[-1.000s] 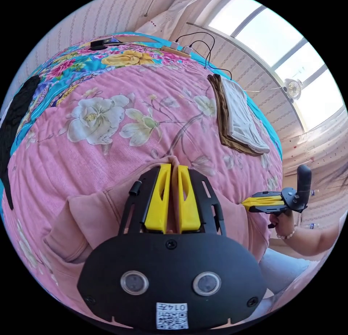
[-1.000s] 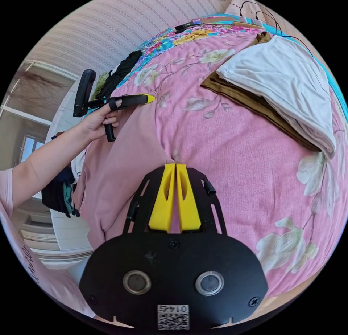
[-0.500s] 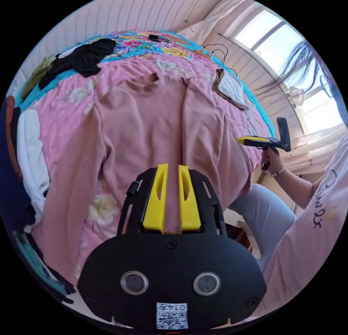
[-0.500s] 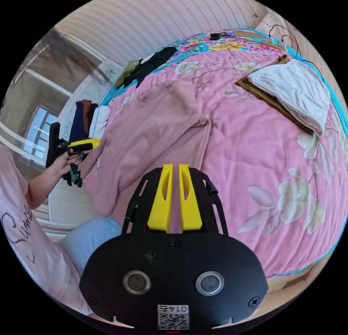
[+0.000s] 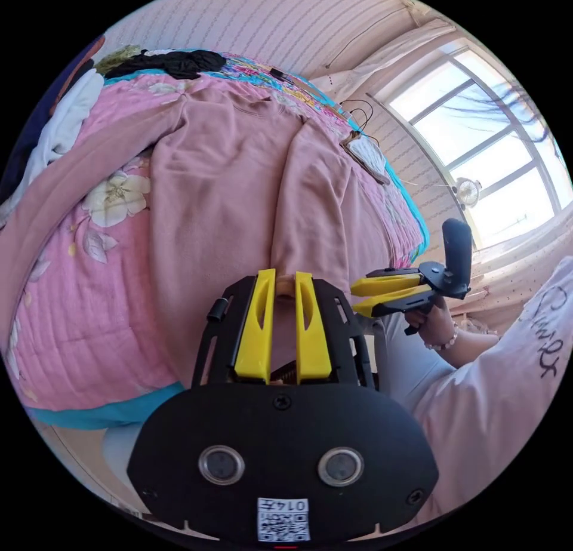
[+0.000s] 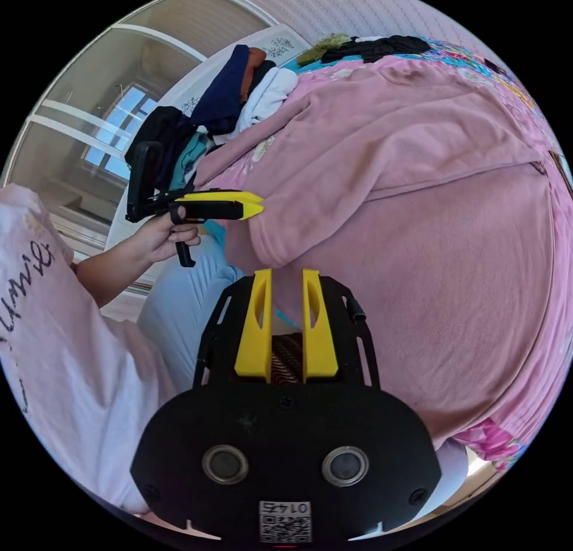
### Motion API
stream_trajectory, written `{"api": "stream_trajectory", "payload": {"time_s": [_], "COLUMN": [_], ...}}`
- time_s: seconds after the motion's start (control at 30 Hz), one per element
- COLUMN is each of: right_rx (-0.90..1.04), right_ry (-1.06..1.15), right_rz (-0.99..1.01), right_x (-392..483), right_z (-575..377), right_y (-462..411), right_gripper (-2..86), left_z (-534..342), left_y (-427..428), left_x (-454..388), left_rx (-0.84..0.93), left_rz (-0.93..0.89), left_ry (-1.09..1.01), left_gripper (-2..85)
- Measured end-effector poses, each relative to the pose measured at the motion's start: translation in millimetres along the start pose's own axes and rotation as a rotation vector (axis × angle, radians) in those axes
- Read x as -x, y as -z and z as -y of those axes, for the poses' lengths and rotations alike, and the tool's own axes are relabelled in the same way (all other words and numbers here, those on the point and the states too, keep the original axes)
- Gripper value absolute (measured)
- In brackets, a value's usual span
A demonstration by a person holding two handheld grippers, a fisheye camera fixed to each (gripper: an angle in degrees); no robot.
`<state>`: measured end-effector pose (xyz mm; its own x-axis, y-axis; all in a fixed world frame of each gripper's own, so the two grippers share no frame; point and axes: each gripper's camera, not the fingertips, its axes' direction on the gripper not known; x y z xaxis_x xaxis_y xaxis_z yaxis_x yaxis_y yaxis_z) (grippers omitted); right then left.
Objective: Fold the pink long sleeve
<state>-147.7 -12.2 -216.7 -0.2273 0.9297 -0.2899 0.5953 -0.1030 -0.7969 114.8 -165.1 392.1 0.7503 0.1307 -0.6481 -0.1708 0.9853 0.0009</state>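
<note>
The left tool (image 5: pixel 285 274) has its jaws slightly apart; the right tool (image 5: pixel 358 297), at three o'clock, is hand-held with jaws parted.

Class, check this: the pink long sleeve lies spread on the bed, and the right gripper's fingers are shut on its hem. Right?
Not quite: the left gripper view shows the right gripper open, its fingers apart and off the pink long sleeve, which does lie spread on the bed.

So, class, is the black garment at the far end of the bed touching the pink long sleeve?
Apart. The left gripper view shows a strip of quilt between the black garment and the pink long sleeve.
</note>
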Motion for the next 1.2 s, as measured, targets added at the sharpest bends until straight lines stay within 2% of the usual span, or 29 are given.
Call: {"api": "stream_trajectory", "payload": {"time_s": [0.1,0.43,0.57,0.73,0.87,0.93,1.03,1.2], "right_rx": [0.007,0.05,0.067,0.077,0.157,0.227,0.231,0.248], "right_ry": [0.027,-0.012,-0.059,0.026,0.029,-0.012,0.039,0.121], "right_rz": [-0.095,-0.239,-0.178,-0.156,-0.169,-0.154,-0.164,-0.152], "right_x": [24.5,76.3,77.2,110.5,115.1,114.6,129.8,156.3], "right_z": [0.8,56.9,72.5,81.5,95.4,100.7,96.9,112.0], "right_y": [-17.9,-94.3,-114.9,-121.5,-157.4,-177.5,-179.5,-185.8], "right_gripper": [9.9,11.9,8.3,6.1,7.2,8.3,8.0,7.6], "left_z": [-16.5,-39.6,-45.7,-59.5,-76.9,-88.6,-121.9,-206.7], "left_y": [31.7,105.1,126.7,144.9,136.4,152.5,206.0,308.0], "left_x": [0.3,-1.5,3.5,10.7,40.5,48.3,62.7,138.0], "left_rx": [-0.051,-0.089,-0.08,-0.056,-0.003,-0.04,-0.191,-0.446], "left_rz": [0.032,0.031,0.025,0.081,0.11,0.087,0.122,0.343], "left_ry": [0.019,0.04,0.051,0.033,0.155,0.19,0.238,0.55], "left_gripper": [1.6,0.4,0.4,1.5,4.0,4.5,4.5,3.9]}}
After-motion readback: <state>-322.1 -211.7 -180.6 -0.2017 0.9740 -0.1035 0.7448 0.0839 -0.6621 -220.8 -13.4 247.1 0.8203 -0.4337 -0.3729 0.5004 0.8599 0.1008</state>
